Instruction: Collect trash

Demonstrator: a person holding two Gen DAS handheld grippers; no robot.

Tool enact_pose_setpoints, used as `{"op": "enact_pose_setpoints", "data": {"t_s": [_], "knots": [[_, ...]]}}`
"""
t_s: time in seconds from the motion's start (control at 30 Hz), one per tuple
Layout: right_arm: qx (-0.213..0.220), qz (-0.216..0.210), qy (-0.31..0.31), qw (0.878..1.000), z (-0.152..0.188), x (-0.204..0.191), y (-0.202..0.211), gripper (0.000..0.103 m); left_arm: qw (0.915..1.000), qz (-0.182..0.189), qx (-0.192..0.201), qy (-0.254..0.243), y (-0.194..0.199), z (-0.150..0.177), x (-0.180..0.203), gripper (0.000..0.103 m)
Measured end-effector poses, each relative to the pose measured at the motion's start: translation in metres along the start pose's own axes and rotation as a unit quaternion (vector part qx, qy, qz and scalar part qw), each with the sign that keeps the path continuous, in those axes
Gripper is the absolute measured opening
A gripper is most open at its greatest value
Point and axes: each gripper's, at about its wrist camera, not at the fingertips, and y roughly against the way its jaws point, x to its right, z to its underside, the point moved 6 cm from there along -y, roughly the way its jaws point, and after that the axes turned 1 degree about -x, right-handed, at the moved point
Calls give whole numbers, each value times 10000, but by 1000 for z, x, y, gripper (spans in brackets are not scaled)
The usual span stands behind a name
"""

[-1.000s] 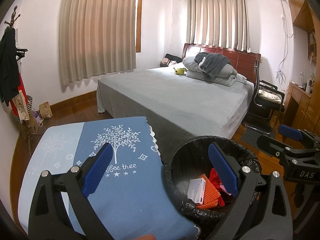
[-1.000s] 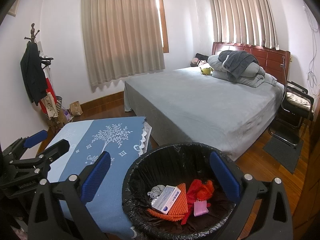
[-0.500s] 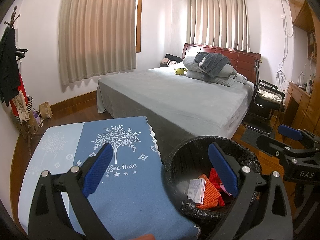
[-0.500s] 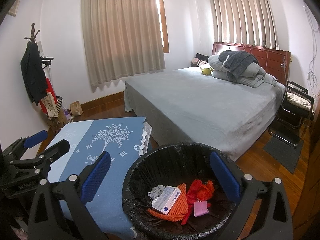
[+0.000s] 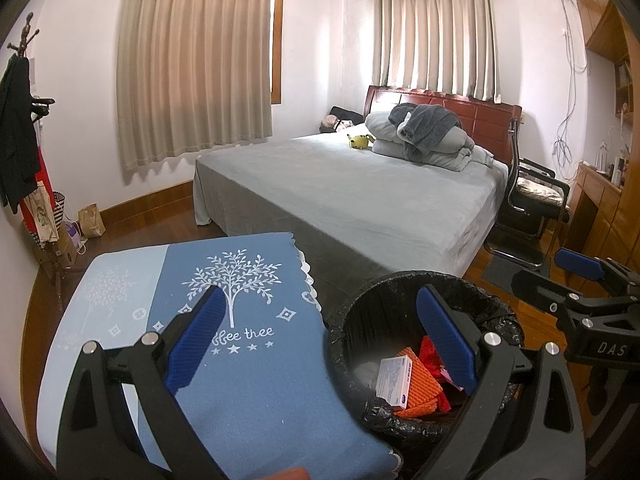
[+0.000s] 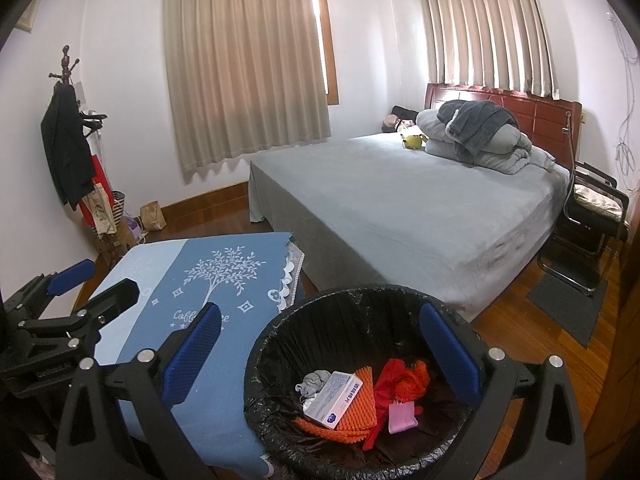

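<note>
Right wrist view: the right tool, its blue pads spread wide and holding nothing, hangs over the bin, exactly as it did a second ago. Nothing has shifted since then. The trash lies at the bottom of the black liner: a white box resting on an orange mat, red scraps, a pink piece and a grey wad. In the left wrist view the left tool, equally spread and empty, is unmoved, straddling the right edge of the table, with the bin just beside that edge. The table's blue cloth shows no litter on it. The stillness suggests the collecting is done, or nearly so, and that both tools are simply pausing.
</note>
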Motion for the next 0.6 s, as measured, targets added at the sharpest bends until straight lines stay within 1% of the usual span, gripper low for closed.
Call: {"op": "enact_pose_setpoints", "data": {"t_s": [0.33, 0.6], "knots": [[-43, -12, -3, 10000, 3, 0, -4, 98, 10000, 3, -56, 22, -2, 8, -4, 94], [-47, -11, -1, 10000, 4, 1, -6, 98, 10000, 2, -52, 20, -3, 7, -3, 94]]}}
